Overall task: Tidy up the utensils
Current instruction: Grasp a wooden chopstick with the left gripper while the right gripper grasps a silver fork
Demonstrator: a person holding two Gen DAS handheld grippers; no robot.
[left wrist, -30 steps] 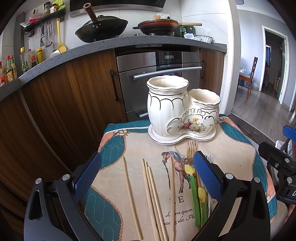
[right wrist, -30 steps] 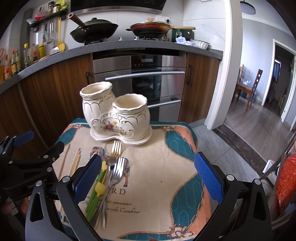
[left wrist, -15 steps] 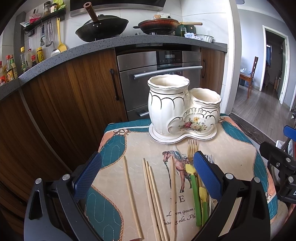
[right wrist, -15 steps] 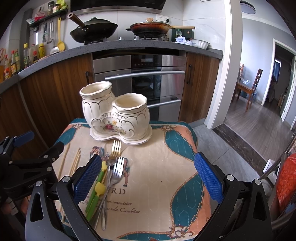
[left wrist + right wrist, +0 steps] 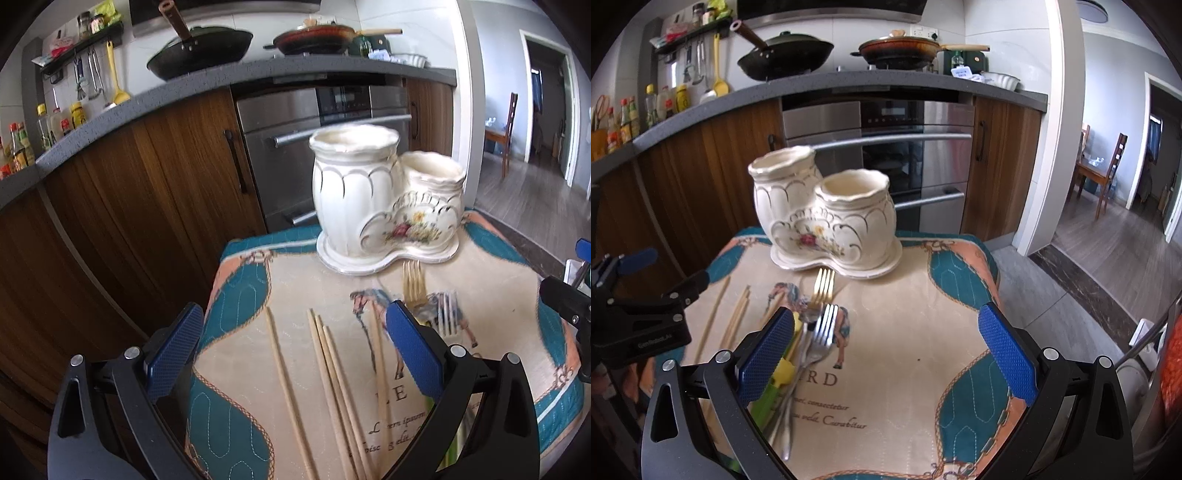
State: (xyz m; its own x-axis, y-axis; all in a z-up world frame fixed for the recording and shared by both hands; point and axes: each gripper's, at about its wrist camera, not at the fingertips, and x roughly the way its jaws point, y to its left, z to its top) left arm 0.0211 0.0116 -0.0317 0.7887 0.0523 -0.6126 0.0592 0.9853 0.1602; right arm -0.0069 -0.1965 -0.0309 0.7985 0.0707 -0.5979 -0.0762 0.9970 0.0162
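The chopsticks (image 5: 325,373) lie loose at the lower centre of my left view, on the printed cloth (image 5: 498,295); the forks (image 5: 822,314) sit just right of them, tines pointing toward the cream two-cup holder (image 5: 823,218) at the cloth's far edge. My left gripper (image 5: 293,350) hangs over the chopsticks, jaws wide apart and empty. My right gripper (image 5: 886,354) is likewise spread, empty, beside the forks.
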